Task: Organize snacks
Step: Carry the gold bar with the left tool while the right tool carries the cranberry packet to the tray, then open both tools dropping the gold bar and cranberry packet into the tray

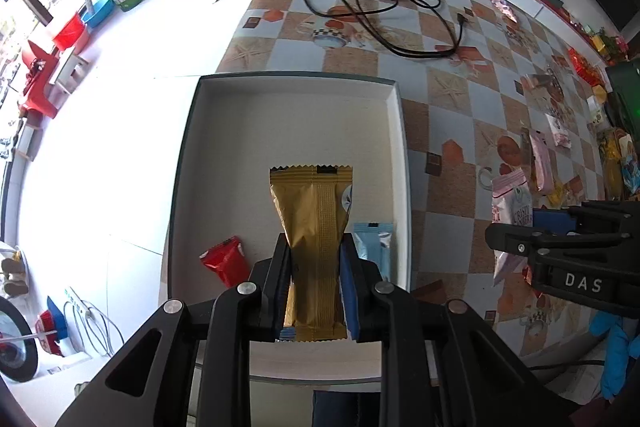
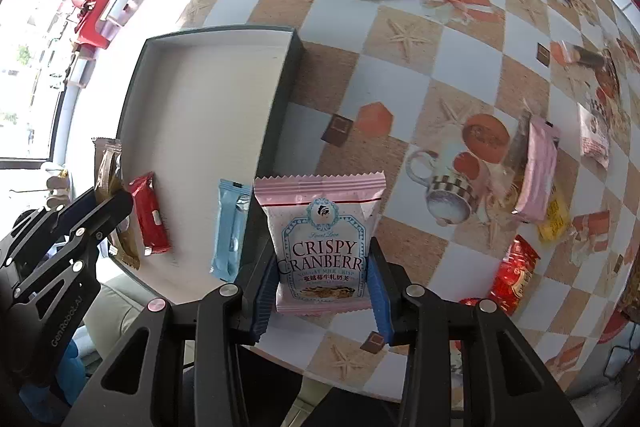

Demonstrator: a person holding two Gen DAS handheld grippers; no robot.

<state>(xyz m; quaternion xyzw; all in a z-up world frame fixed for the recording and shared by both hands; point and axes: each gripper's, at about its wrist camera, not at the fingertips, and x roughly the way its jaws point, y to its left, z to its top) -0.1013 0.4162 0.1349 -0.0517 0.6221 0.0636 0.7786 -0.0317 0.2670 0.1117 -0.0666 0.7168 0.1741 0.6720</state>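
- Left wrist view: left gripper [image 1: 314, 247] clamped on a gold snack bar [image 1: 314, 227], held over the near half of the white tray [image 1: 192, 131]; bar's long axis runs straight out along the fingers, toward the tray's far wall.
- Red snack bar [image 1: 224, 259] and light-blue snack bar [image 1: 376, 243] already lie on the tray floor near its near edge, one either side of the gold bar.
- Right wrist view: right gripper [image 2: 320, 263] closed on a pink Crispy Cranberry packet [image 2: 320, 239], label upright, hovering over the tray's right wall and the tabletop [image 2: 400, 67] just beside it.
- Key relation: tray lies to the left of the right gripper; the left one is already above it, so it's nearer for the drop. Free gap between the red and blue bars sits right under the gold bar.
- More snacks loose toward the tabletop's right edge: pink packet [image 2: 536, 171], red packet [image 2: 514, 275], yellow one [image 2: 554, 219].
- Black charger cable [image 1: 380, 7] at the tabletop's far end, well apart from the tray.
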